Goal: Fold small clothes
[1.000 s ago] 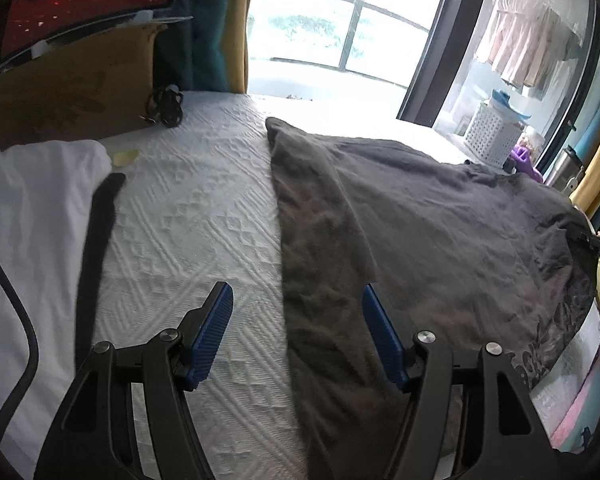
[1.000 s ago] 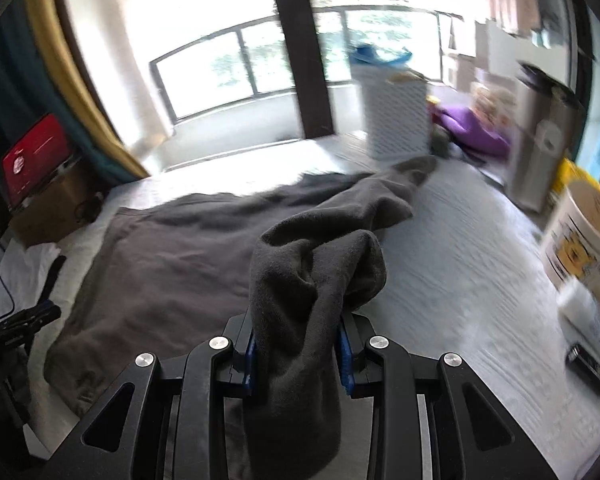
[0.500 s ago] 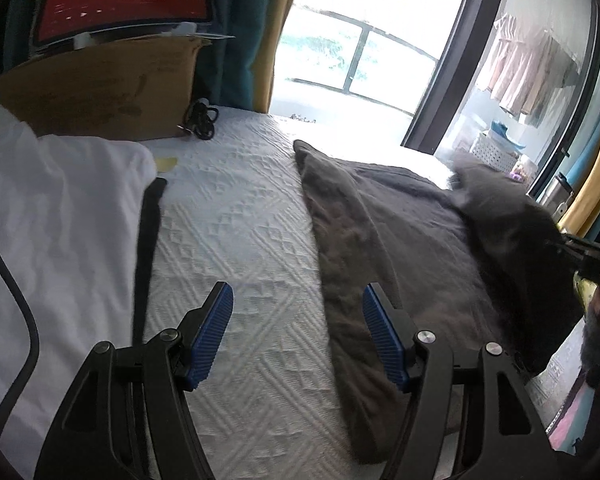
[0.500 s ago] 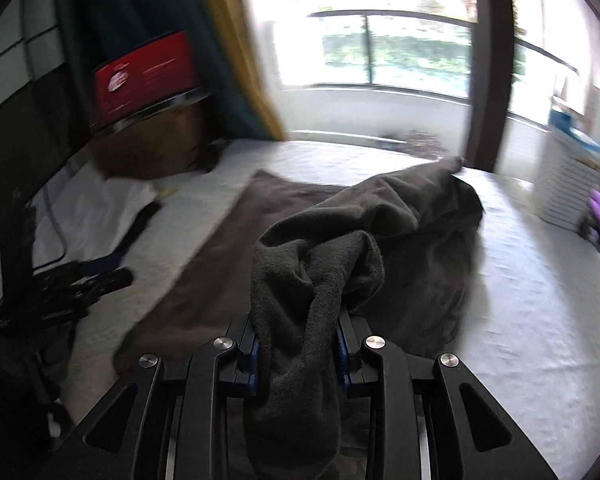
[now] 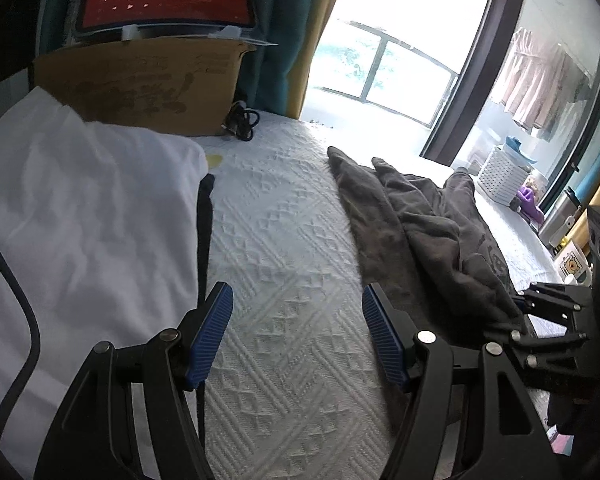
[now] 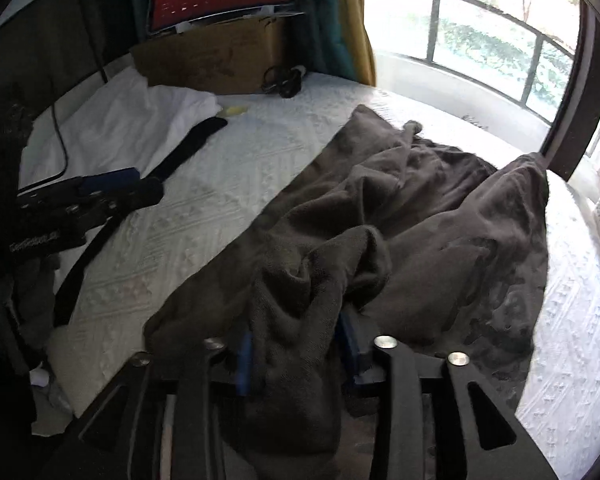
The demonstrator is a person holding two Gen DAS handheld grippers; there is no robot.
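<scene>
Cloth still bunches between the right gripper (image 6: 298, 354), whose jaws have just been opening to let the grey shirt (image 6: 400, 216) drop folded over itself. Left gripper (image 5: 298, 338) hangs wide and empty. Next, probably smoothing. White quilt (image 5: 284, 240); balcony window (image 5: 384, 68) beyond.

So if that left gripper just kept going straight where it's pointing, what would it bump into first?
Probably the white textured bedspread. The open left gripper angles down at bare cover, with the grey garment lying off to its right.
</scene>
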